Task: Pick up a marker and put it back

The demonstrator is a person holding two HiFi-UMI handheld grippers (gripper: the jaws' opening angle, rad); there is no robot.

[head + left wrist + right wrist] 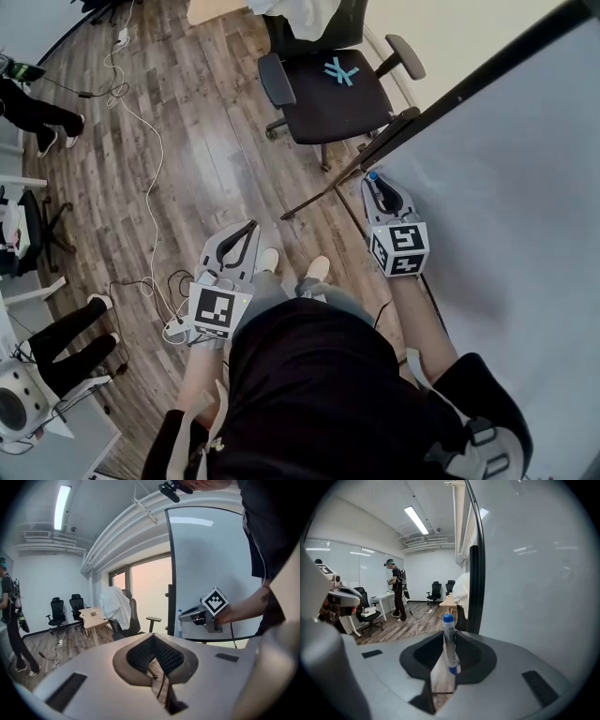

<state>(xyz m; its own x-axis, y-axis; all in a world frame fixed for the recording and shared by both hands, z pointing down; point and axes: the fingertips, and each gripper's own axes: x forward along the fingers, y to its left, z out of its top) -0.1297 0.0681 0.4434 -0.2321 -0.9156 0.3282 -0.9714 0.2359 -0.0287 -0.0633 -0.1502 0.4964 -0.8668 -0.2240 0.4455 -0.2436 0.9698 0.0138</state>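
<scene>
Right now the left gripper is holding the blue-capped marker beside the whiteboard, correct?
Not quite: it is the right gripper that is holding the blue-capped marker beside the whiteboard, as the right gripper view shows. The left gripper has nothing between its jaws.

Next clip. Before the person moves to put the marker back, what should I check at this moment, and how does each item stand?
1. Marker gripped by the right gripper: ok, it stands upright between the fingers.
2. Blue cap on: ok.
3. Left gripper out of the way: ok, shut and empty, off to the side above the floor.
4. Whiteboard close by: ok, right beside the right gripper.
5. Place to set the marker down in view: cannot tell, no tray or holder shows clearly.
</scene>
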